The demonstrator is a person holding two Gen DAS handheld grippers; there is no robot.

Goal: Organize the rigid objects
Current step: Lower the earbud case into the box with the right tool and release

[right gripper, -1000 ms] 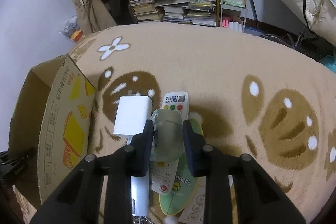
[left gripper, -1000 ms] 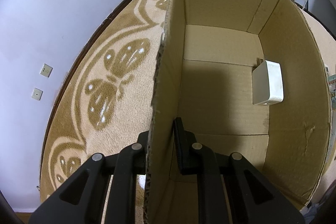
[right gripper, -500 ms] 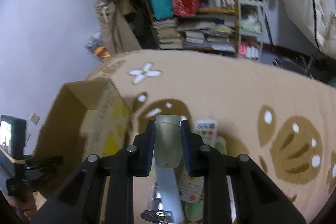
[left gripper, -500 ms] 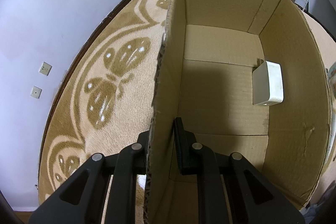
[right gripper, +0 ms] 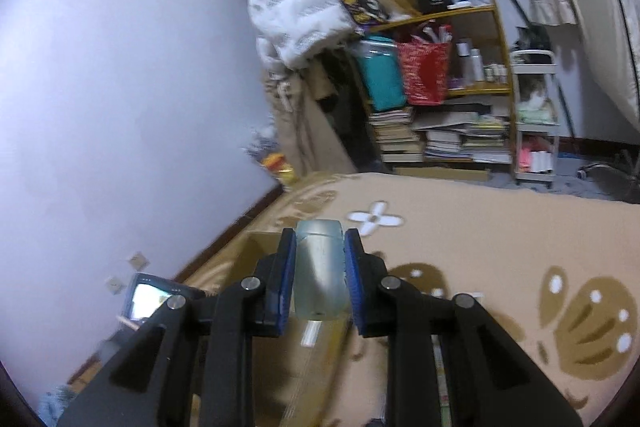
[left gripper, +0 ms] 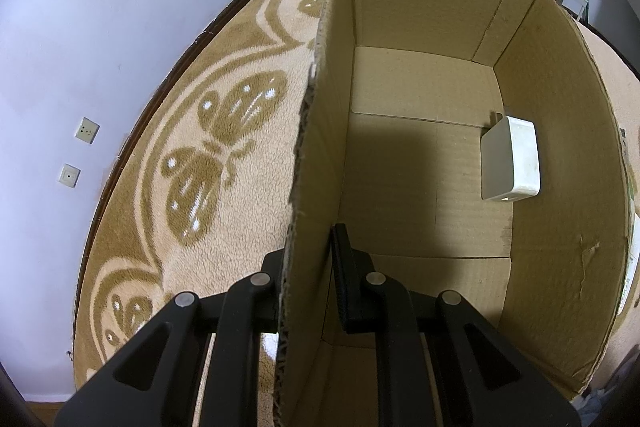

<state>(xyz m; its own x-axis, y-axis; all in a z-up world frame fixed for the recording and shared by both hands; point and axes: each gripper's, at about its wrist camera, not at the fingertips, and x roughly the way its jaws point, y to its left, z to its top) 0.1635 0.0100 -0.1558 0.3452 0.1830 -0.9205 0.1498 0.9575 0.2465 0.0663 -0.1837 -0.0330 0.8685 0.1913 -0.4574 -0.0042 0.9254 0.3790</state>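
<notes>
Over butterfly rug, with left gripper clamped on cardboard box wall, steady it while lowering right gripper, pinching translucent case, gently inside.

The cardboard box beneath the right tool is smeared by blur, its contents unreadable.

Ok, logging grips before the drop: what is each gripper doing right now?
Left gripper: shut on the cardboard box wall.
Right gripper: shut on a pale translucent object.
</notes>
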